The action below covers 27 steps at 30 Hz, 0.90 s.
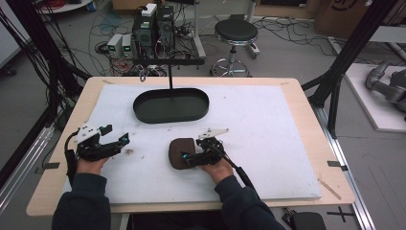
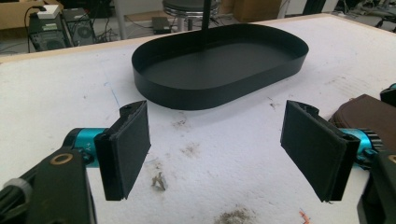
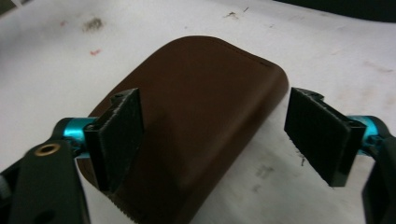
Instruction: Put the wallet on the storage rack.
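A brown leather pouch lies flat on the white mat, near the table's front middle. My right gripper hovers at its right end, pointing left. In the right gripper view the pouch lies under and between the wide-spread pads, and the right gripper is open without pressing on it. My left gripper is at the front left of the mat, open with nothing between its pads. Ahead of the left gripper stands a black oval tray, with the pouch's edge at the right.
The black tray sits at the back middle of the mat, with a thin black pole rising from it. Small dirt specks mark the mat. Behind the table are a stool and computer boxes.
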Each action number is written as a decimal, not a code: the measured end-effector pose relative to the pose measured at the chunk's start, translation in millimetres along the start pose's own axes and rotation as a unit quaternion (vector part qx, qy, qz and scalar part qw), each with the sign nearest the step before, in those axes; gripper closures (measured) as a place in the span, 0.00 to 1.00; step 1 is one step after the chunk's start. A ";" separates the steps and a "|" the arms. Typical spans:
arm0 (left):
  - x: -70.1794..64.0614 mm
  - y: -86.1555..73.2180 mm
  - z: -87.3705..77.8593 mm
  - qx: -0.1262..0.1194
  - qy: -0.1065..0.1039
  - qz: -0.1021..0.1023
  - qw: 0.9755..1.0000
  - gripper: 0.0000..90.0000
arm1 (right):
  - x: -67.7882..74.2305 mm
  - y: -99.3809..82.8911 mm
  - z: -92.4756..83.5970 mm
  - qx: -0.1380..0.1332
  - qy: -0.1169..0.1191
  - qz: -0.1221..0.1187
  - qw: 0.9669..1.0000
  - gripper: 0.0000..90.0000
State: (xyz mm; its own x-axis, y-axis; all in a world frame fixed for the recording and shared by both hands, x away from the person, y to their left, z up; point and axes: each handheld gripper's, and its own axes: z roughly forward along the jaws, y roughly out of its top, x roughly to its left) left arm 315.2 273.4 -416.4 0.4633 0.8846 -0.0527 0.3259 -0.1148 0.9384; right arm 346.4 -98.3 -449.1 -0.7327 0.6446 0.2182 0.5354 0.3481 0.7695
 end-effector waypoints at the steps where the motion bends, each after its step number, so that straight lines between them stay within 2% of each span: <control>1: -0.4 -0.1 0.6 0.000 -0.001 -0.001 1.000 0.27 | -0.5 0.2 0.4 0.001 0.000 0.001 1.000 0.19; 4: -0.9 0.1 2.1 0.003 -0.003 -0.001 1.000 0.28 | -3.4 0.9 1.8 0.009 0.009 0.011 1.000 0.19; 8: -0.7 -0.3 3.8 0.005 0.000 -0.001 1.000 0.28 | -10.0 1.6 5.8 0.030 0.037 0.039 0.998 0.21; 11: -0.7 -0.8 5.1 0.007 0.000 -0.001 1.000 0.29 | -11.5 2.5 5.1 0.034 0.046 0.042 0.998 0.28; 16: -2.2 -1.8 5.9 0.012 0.000 -0.002 1.000 0.30 | -12.8 2.6 3.4 0.032 0.070 0.068 0.995 0.53; 18: -1.7 -2.7 6.4 0.013 0.002 -0.004 1.000 0.30 | -16.7 3.1 2.6 0.027 0.088 0.096 0.991 0.67; 20: -1.0 -3.6 5.6 0.013 0.004 -0.008 1.000 0.31 | -20.0 4.7 0.8 0.013 0.104 0.102 0.989 0.76; 23: 0.6 -4.5 3.5 0.011 0.005 -0.009 1.000 0.31 | -18.1 7.5 -5.8 0.001 0.109 0.087 0.990 0.82; 25: 1.0 -5.1 2.5 0.010 0.005 -0.012 1.000 0.31 | -16.5 11.2 -13.1 -0.003 0.102 0.063 0.993 0.84; 26: 1.2 -5.3 2.1 0.010 0.006 -0.012 1.000 0.31 | -16.3 16.2 -22.4 -0.004 0.084 0.038 0.996 0.85; 27: 1.3 -5.3 1.7 0.008 0.006 -0.011 1.000 0.31 | -16.3 16.2 -22.4 -0.004 0.084 0.038 0.996 0.85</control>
State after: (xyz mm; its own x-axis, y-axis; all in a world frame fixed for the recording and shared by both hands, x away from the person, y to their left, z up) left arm 315.5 274.4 -422.1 0.4462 0.8923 -0.0680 0.3491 -0.1035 0.9314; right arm 357.6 -118.5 -426.7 -0.7500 0.5460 0.3733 0.5899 0.2970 0.7508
